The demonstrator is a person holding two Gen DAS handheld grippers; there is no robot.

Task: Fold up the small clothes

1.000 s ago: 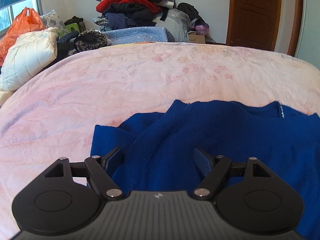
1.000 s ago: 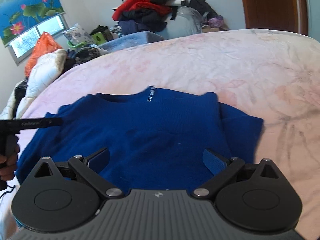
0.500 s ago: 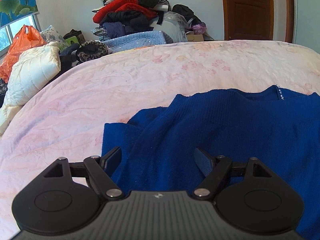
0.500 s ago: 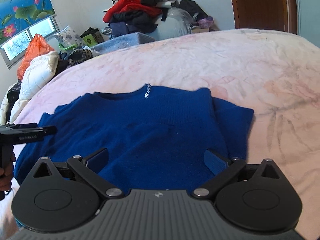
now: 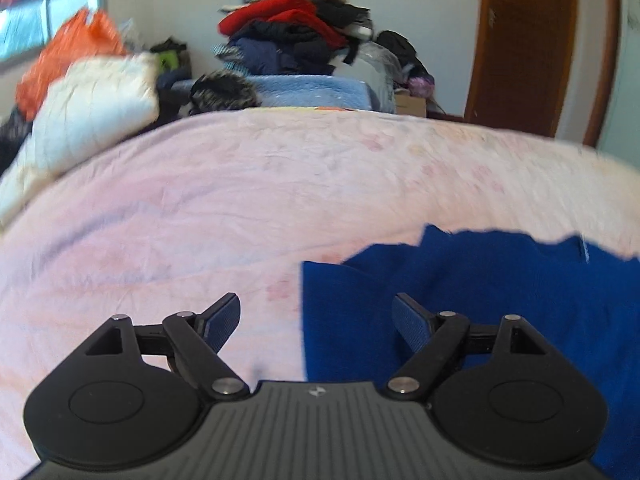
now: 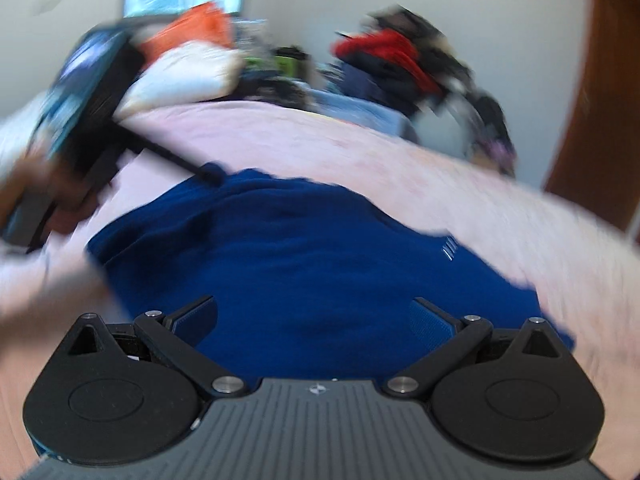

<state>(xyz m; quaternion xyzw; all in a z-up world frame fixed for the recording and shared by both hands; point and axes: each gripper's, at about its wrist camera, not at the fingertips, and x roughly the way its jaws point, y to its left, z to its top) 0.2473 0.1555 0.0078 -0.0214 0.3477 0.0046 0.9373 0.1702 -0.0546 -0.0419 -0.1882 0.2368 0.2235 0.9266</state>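
Left wrist view: your left gripper (image 5: 316, 322) is opening, nothing between its pads, above the blue sweater's (image 5: 500, 300) edge on the pink bedsheet (image 5: 240, 200). Right wrist view: your right gripper (image 6: 314, 322) stands wide and empty over the sweater (image 6: 300, 260).

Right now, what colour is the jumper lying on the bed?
Deep blue. The jumper shows best in the right wrist view, spread on the pale pink bedcover.

no readable text anywhere (only a small emblem on each gripper body).
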